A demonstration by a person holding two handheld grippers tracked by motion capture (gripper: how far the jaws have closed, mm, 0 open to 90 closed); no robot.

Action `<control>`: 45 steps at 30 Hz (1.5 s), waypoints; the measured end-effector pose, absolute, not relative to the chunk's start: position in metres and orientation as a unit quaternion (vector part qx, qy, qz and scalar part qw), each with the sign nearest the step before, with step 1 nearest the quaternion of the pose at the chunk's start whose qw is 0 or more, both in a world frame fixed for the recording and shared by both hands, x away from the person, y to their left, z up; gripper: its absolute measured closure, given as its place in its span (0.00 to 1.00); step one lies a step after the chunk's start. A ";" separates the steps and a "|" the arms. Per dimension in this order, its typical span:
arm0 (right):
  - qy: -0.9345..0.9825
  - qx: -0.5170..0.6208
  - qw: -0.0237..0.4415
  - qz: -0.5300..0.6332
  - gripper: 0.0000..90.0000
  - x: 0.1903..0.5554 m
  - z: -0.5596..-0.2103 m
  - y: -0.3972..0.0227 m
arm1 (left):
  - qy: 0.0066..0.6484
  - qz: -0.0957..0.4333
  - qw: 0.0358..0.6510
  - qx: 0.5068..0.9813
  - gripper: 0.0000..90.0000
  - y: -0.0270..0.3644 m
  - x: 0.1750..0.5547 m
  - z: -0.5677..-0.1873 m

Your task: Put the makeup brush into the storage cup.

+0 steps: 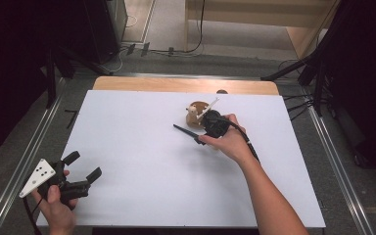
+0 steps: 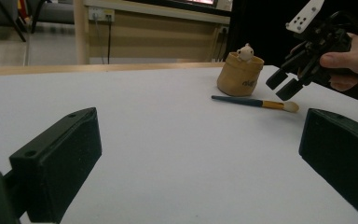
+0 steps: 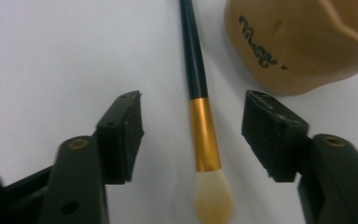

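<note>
Right gripper view: the right gripper [image 3: 193,135] hangs spread over a makeup brush [image 3: 204,140] at frame centre, jaws straddling its gold ferrule, beside a tan pot [image 3: 298,42] at upper right. Closing on the ferrule looks the next move. At the high view's lower left, the left gripper [image 1: 84,166] rests open.

The high view looked forward and down on the whole white worktop [image 1: 142,161] from above its near edge. The left tool's camera sat low near that edge, facing across to the brush [image 2: 254,102] and pot [image 2: 240,74] far off. The right tool's camera hung close over the same brush [image 3: 200,116] and pot [image 3: 298,42].
</note>
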State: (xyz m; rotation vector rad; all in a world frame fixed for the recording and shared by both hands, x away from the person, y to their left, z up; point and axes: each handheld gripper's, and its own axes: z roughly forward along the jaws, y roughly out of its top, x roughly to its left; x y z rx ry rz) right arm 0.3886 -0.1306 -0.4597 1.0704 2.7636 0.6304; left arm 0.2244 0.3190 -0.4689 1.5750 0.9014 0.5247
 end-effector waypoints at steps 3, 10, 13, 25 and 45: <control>0.914 0.363 0.048 0.177 0.58 0.395 -0.463 -0.129 | 0.386 0.225 0.586 0.676 0.00 0.319 0.225 -0.469; 0.920 0.365 0.027 0.141 0.68 0.402 -0.469 -0.124 | 0.387 0.225 0.587 0.675 0.00 0.319 0.225 -0.469; 0.924 0.360 0.027 0.128 0.70 0.404 -0.471 -0.123 | 0.387 0.224 0.586 0.676 0.00 0.319 0.225 -0.469; 0.933 0.348 0.019 0.089 0.87 0.412 -0.477 -0.118 | 0.387 0.223 0.583 0.679 0.00 0.317 0.226 -0.470; 0.924 0.298 0.078 0.227 0.88 0.361 -0.454 -0.138 | 0.374 0.216 0.573 0.697 0.00 0.297 0.226 -0.471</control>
